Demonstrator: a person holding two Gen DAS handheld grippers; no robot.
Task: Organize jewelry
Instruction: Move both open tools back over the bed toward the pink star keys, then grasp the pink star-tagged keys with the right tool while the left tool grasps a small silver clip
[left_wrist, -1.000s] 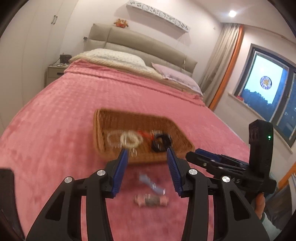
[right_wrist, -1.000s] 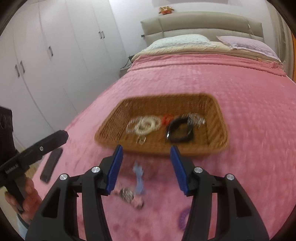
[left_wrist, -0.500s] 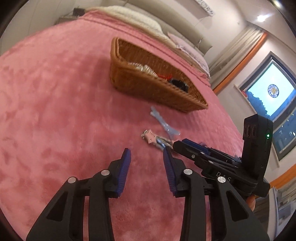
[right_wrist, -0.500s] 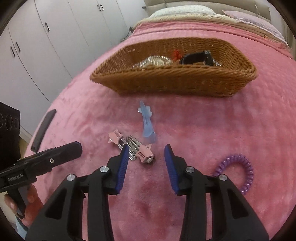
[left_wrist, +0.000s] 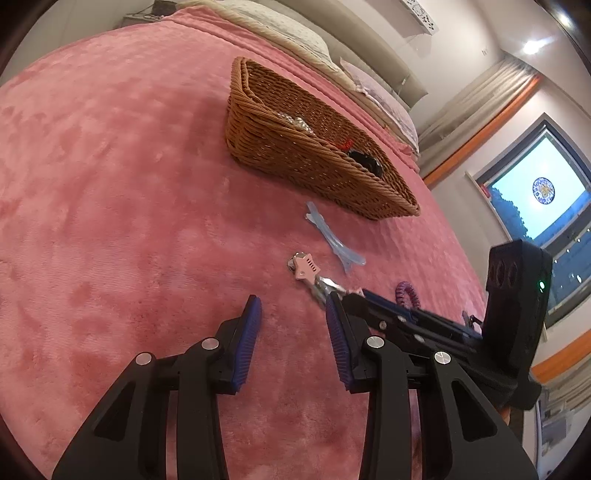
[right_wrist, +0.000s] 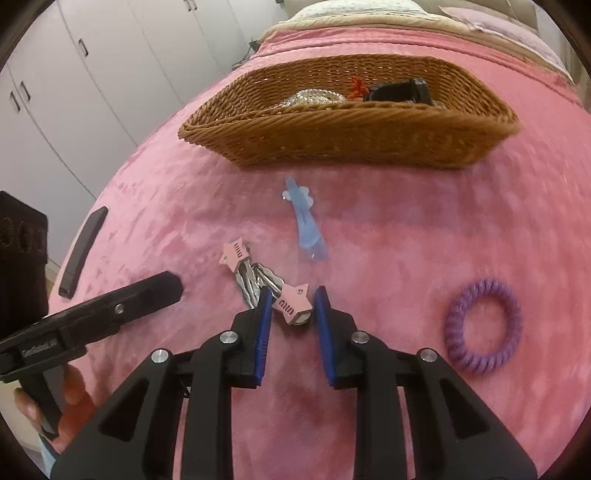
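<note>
Right wrist view: right gripper (right_wrist: 291, 301) low over the plush pink blanket (right_wrist: 406, 229), ribbed blue pads set narrow on either side of a pink star hair clip (right_wrist: 291, 304). Both pads sit just beside the star; whether they touch it I cannot tell.
Star clips: two pink star heads on shiny metal snap bars, crossed over each other. The far star (right_wrist: 232, 254) points left and away.
Blue clip: translucent light-blue hair clip (right_wrist: 304, 221), long and flat with a flower-shaped end, just beyond the star clips, lying near-to-far.
Hair tie: purple spiral coil (right_wrist: 484, 325), a closed ring, near right, well apart from the clips.
Basket: woven brown wicker basket (right_wrist: 351, 136), rectangular, far centre; silvery beaded pieces, something red and a black item peek over its rim.
Left wrist view: left gripper (left_wrist: 291, 310) over bare blanket, blue pads wide apart, nothing between them.
Left edge: flat black bar-shaped object (right_wrist: 83, 247) near the blanket's edge.
</note>
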